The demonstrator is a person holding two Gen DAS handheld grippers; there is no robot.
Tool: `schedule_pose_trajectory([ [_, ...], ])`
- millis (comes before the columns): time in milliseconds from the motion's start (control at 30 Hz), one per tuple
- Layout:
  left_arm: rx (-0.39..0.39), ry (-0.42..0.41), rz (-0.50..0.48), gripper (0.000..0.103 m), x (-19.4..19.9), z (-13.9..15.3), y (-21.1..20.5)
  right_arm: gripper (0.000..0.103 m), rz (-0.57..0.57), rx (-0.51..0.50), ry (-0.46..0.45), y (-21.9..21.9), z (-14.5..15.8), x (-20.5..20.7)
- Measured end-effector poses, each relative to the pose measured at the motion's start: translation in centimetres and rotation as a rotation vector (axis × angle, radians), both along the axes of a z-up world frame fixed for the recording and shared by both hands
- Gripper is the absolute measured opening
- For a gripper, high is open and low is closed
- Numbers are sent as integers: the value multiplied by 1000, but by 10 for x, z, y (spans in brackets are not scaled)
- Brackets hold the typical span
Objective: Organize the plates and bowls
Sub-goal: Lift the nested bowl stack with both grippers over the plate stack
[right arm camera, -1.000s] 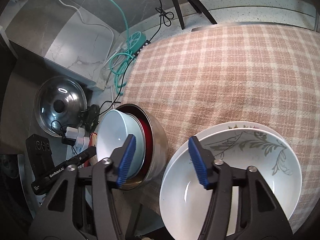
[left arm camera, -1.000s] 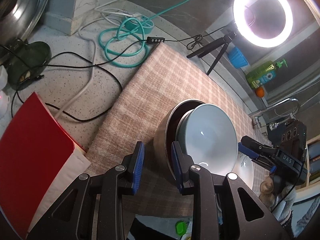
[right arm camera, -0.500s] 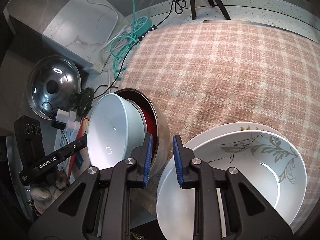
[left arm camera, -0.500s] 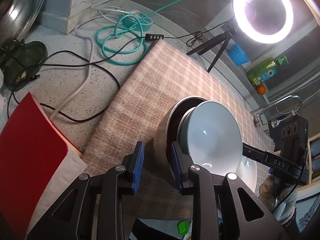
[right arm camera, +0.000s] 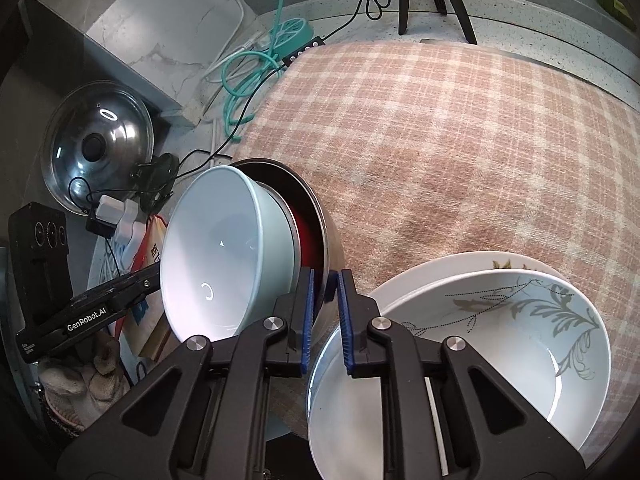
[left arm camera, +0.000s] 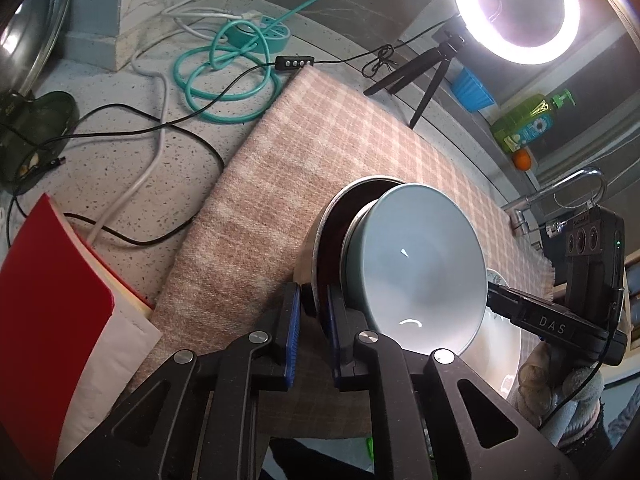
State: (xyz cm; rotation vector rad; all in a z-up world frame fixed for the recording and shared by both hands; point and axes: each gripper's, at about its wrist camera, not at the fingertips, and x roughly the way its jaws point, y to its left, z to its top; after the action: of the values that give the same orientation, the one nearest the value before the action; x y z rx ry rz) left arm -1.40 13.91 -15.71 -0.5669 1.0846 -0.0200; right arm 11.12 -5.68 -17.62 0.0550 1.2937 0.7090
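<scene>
A steel bowl (left arm camera: 320,240) (right arm camera: 330,236) with a red inside holds a pale blue bowl (left arm camera: 416,268) (right arm camera: 216,256), both tilted on the pink plaid cloth (right arm camera: 440,140). My left gripper (left arm camera: 310,320) is shut on the steel bowl's near rim. My right gripper (right arm camera: 325,308) is shut on the steel bowl's rim at the opposite side. A white bowl with a leaf pattern (right arm camera: 480,344) sits in a white plate (right arm camera: 420,276) beside the right gripper; its edge shows in the left wrist view (left arm camera: 504,344).
A red-covered book (left arm camera: 44,320) lies left of the cloth. Cables and a teal power strip (left arm camera: 256,36) lie on the speckled counter. A ring light on a tripod (left arm camera: 516,8), a steel lid (right arm camera: 96,148), a soap bottle (left arm camera: 528,124) and a tap (left arm camera: 560,196) stand around.
The right gripper closed from wide open onto the steel bowl's rim. The left gripper narrowed onto the rim on its side. The two nested bowls have tilted up.
</scene>
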Motion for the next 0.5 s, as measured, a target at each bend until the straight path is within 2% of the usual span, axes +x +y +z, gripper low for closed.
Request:
schedule_pose_trajectory([
  [267, 8, -8, 3, 9, -1, 7, 0, 13, -6, 10, 5, -1, 3, 0],
  [500, 18, -40, -1, 9, -2, 25, -2, 13, -12, 31, -5, -6, 19, -3],
])
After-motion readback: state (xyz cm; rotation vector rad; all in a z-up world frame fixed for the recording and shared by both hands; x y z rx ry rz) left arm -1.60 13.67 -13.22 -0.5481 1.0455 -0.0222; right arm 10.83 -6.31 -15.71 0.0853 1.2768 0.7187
